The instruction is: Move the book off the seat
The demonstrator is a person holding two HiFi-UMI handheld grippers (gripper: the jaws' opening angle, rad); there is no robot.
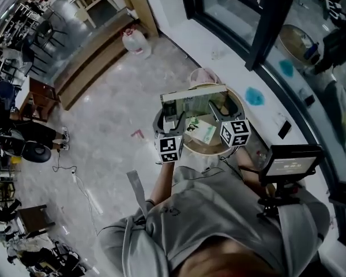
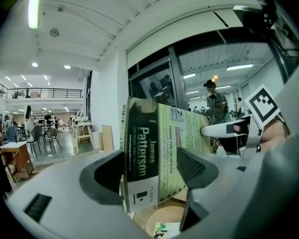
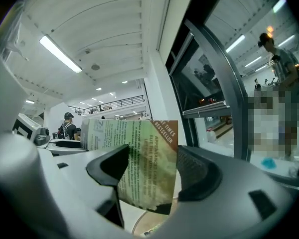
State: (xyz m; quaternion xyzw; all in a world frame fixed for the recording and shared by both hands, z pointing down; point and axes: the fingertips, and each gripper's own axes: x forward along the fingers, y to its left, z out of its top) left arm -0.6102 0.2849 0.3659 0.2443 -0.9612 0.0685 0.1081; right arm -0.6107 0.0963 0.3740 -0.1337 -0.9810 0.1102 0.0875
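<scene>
Above the round seat (image 1: 199,150), the left gripper (image 2: 153,173) and the right gripper (image 3: 152,172) each pinch an end of the paperback book (image 1: 193,100), so next it needs carrying aside and putting down.

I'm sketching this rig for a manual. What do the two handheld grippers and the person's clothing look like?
The left gripper and right gripper match: smooth light-grey bodies, dark jaws with textured pads, and a cube of black-and-white square markers on each. The person wears a grey short-sleeved shirt.
</scene>
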